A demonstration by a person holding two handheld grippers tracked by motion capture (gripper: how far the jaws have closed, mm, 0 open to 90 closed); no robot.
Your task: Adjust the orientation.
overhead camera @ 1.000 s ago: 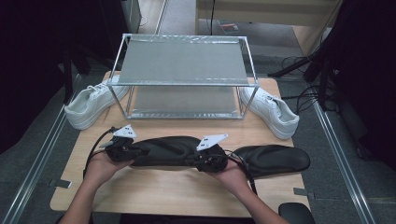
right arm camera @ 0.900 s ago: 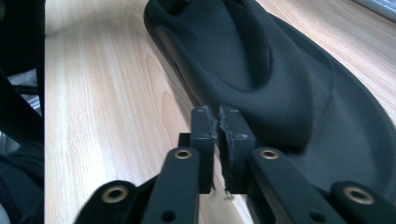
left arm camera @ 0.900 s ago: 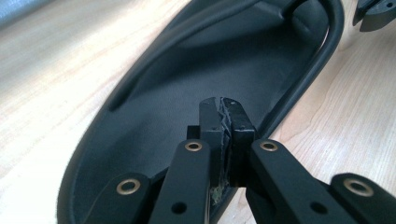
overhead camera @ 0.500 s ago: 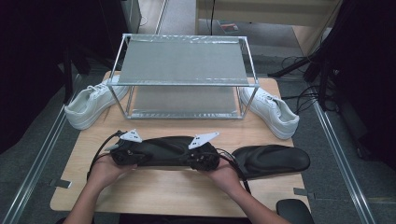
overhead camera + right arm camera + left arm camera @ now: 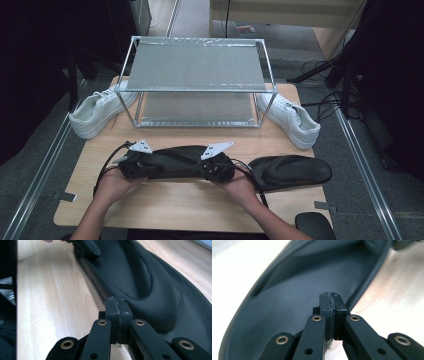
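Both grippers pinch one black insole at the tabletop's near edge

Left gripper (image 5: pixel 131 167) and right gripper (image 5: pixel 219 170) have their fingers closed on opposite ends of the insole (image 5: pixel 176 161); it should stay level and taut while carried toward the rack (image 5: pixel 196 90) at twelve o'clock.

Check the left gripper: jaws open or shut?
Shut. In the left gripper view the left gripper has its two pads pressed together at the near edge of the black insole; whether they pinch its rim cannot be told.
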